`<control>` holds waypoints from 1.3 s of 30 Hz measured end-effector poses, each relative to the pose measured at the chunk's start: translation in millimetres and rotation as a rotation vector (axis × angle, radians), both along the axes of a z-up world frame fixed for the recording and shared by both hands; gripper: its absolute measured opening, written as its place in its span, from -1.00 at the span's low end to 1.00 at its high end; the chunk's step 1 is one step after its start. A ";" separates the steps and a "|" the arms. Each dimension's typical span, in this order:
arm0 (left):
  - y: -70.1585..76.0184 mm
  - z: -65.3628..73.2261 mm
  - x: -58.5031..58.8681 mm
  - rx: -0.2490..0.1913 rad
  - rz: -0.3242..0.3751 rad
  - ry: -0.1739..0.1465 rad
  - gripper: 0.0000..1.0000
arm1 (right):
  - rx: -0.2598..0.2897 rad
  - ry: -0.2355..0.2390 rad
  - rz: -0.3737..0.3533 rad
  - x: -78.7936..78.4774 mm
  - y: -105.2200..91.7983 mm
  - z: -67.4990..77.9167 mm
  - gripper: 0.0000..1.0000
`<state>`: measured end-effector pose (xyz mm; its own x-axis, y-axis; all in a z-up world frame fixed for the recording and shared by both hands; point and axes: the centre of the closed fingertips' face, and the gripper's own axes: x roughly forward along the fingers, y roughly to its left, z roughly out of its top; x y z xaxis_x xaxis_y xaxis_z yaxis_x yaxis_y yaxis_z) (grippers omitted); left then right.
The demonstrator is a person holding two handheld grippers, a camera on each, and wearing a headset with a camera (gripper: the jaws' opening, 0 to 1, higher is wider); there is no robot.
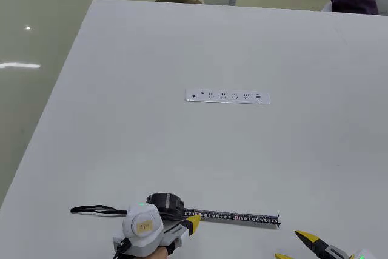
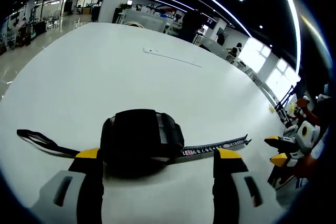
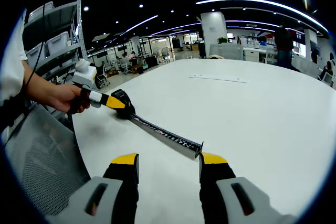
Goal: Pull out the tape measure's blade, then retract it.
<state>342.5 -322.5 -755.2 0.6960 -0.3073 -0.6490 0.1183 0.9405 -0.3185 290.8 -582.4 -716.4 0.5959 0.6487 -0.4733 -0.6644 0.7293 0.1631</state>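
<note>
Because the blade (image 1: 233,217) lies drawn out flat on the white surface (image 1: 242,150), its long axis runs left to right along the bottom of the head view, from the black tape measure case (image 1: 165,204) to the end hook (image 3: 198,149). The left gripper (image 2: 157,154) has its fingers spread wide; the case lies between their tips, unclamped, with a gap on one side. The right gripper (image 3: 169,158), fingers likewise apart, sits just short of the hook, which lies just above its fingertips in the right gripper view, toward the right one. Retraction looks due next, and the left gripper is nearer the case.
</note>
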 end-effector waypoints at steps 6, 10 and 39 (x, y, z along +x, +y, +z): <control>2.2 -0.6 1.5 -0.010 0.034 0.005 0.65 | 0.001 0.002 0.004 1.9 0.2 -1.8 -0.09; 3.9 -1.0 2.5 -0.009 0.056 0.009 0.60 | -0.001 0.003 0.010 3.5 1.6 -1.8 -0.09; 8.2 -6.0 9.8 0.009 0.167 0.055 0.57 | -0.023 0.024 0.045 24.0 -0.2 -9.7 -0.13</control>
